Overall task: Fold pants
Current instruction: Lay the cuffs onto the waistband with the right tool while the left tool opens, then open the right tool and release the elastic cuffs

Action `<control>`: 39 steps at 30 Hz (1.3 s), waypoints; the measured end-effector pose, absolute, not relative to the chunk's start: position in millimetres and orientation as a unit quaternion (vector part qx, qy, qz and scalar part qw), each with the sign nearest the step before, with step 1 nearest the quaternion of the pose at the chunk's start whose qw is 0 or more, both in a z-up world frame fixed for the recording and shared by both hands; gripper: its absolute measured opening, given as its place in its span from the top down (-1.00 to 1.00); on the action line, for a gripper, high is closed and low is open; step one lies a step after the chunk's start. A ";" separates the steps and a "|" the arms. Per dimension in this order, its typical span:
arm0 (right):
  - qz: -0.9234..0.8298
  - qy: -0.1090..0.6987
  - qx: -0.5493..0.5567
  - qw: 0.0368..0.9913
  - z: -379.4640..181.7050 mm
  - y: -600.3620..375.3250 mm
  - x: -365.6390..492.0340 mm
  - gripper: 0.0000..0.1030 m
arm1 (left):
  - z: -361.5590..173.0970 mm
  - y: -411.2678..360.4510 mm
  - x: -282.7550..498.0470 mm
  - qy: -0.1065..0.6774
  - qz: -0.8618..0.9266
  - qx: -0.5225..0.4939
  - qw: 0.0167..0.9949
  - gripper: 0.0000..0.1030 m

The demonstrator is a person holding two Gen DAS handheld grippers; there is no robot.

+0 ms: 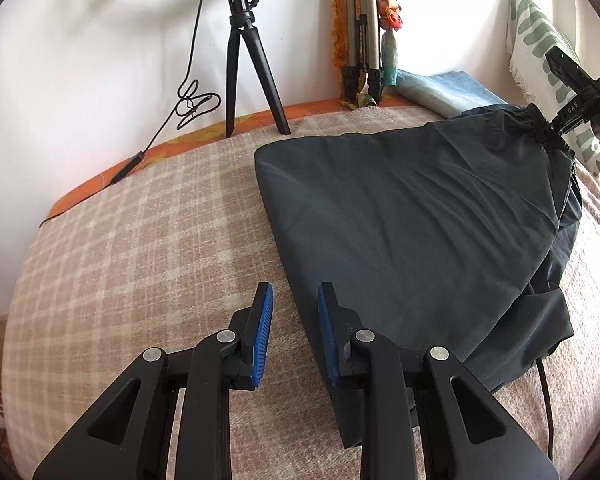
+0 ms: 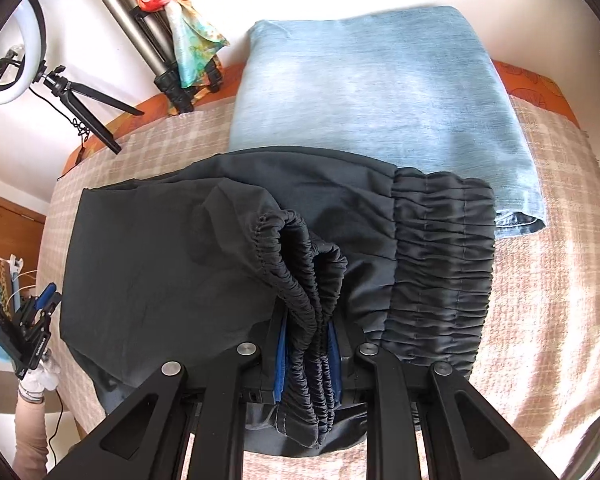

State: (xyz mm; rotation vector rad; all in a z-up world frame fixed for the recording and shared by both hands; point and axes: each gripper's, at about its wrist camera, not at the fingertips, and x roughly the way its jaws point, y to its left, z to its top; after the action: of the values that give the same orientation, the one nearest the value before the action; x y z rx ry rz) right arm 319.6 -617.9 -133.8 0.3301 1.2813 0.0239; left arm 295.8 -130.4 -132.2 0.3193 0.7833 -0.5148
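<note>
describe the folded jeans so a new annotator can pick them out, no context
On the checked blanket covering the bed, look to the far edge by the white wall. The folded jeans lie flat there, just behind the dark pants. They are the only pale blue, faded denim piece; the pants are charcoal with gathered elastic.

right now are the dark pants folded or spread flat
Folded once: the leg cuffs, pinched in the right gripper, lie by the waistband; the crease is at the far end.
</note>
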 end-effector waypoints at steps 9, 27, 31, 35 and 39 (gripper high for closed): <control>-0.017 0.592 0.140 0.794 -145.6 -619.4 317.9 0.69 | -144.4 -136.2 286.6 0.391 -0.245 0.170 0.871 0.45; -0.117 0.557 0.013 0.822 -109.8 -595.1 301.9 -0.17 | -152.2 -117.4 300.6 0.469 -0.242 0.015 0.849 0.03; -0.105 0.513 0.015 0.852 -75.8 -577.6 290.4 -0.24 | -152.7 -119.9 298.0 0.464 -0.240 0.018 0.853 0.03; -0.048 0.479 0.055 0.875 -50.8 -548.4 286.5 -0.34 | -152.9 -118.3 297.4 0.458 -0.237 0.005 0.857 0.03; 0.001 0.465 0.082 0.882 -43.3 -508.3 294.7 -0.34 | -152.7 -118.6 296.3 0.453 -0.236 -0.002 0.860 0.18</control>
State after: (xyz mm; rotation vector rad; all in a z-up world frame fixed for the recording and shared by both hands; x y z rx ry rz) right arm 294.7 -508.3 -43.3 0.1713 0.9682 0.0019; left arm 296.3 -118.6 -152.7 -0.0045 0.9514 -0.4943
